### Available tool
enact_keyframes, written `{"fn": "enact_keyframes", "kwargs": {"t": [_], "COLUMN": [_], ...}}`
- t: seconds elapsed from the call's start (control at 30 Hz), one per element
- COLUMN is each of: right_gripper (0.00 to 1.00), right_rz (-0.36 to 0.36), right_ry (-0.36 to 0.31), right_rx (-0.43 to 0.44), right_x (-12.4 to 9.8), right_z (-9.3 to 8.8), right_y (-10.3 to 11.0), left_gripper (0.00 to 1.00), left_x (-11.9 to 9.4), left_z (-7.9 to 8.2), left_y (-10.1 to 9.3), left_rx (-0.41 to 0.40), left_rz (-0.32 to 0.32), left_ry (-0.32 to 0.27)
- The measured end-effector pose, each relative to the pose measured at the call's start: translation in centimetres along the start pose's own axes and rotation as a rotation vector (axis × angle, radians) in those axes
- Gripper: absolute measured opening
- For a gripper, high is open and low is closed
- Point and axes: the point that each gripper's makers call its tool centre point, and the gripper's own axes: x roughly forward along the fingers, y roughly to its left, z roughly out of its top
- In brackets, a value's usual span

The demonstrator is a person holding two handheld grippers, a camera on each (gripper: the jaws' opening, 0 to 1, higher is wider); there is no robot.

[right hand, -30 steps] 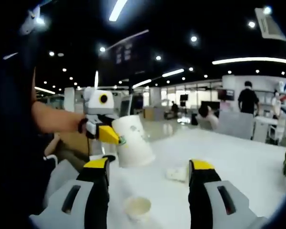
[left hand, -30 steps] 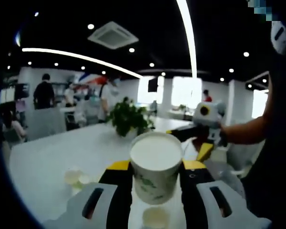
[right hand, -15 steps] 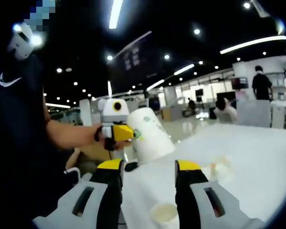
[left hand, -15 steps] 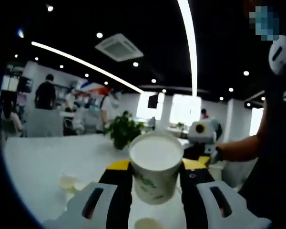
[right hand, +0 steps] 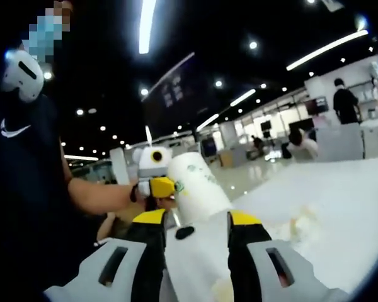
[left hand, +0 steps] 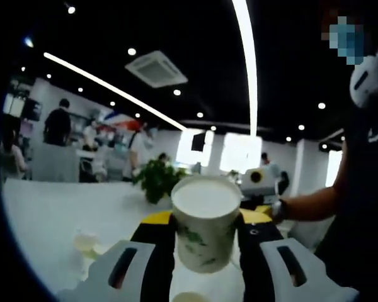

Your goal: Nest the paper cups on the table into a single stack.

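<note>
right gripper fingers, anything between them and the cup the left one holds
Nothing: in the right gripper view the gap from the right gripper to the paper cup clamped by the left gripper is bare.

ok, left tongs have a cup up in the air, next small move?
Probably lower the cup, clamped in the left tongs, toward the cup below it on the table. The right tongs hold nothing.

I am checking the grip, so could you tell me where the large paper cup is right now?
The large paper cup is clamped between the left gripper fingers, raised above the white table, its open mouth facing the camera.
</note>
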Motion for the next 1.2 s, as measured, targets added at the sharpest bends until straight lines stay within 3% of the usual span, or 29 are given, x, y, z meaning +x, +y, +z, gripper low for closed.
{"fn": "enact_keyframes", "kwargs": {"t": [0.17, 0.33, 0.57, 0.67, 0.8, 1.0, 1.2], "right_gripper": [0.35, 0.35, 0.22, 0.16, 0.08, 0.06, 0.03], "right_rz": [0.027, 0.052, 0.112, 0.14, 0.167, 0.204, 0.22], "right_ry": [0.007, 0.002, -0.029, -0.038, -0.031, -0.009, -0.005], "right_rx": [0.007, 0.009, 0.046, 0.06, 0.063, 0.065, 0.068], "right_x": [0.7, 1.2, 0.7, 0.3, 0.4, 0.6, 0.8], "right_z": [-0.1, 0.3, 1.4, 1.9, 2.0, 1.8, 1.9], "right_y": [0.7, 1.4, 2.4, 2.8, 3.2, 4.0, 4.4], "left_gripper": [0.37, 0.37, 0.37, 0.37, 0.36, 0.36, 0.35], "left_x": [-0.1, 0.1, -0.7, -1.0, -1.0, -0.7, -0.7], "left_z": [0.7, 0.3, -0.3, -1.1, -2.0, -3.8, -4.4], "left_y": [-0.4, -0.8, -2.0, -2.8, -3.0, -3.1, -3.0], "left_rx": [-0.015, -0.014, -0.002, 0.014, 0.039, 0.066, 0.067], "left_rz": [-0.013, -0.033, -0.115, -0.158, -0.164, -0.169, -0.159], "left_ry": [-0.032, -0.015, 0.038, 0.104, 0.156, 0.237, 0.261]}}
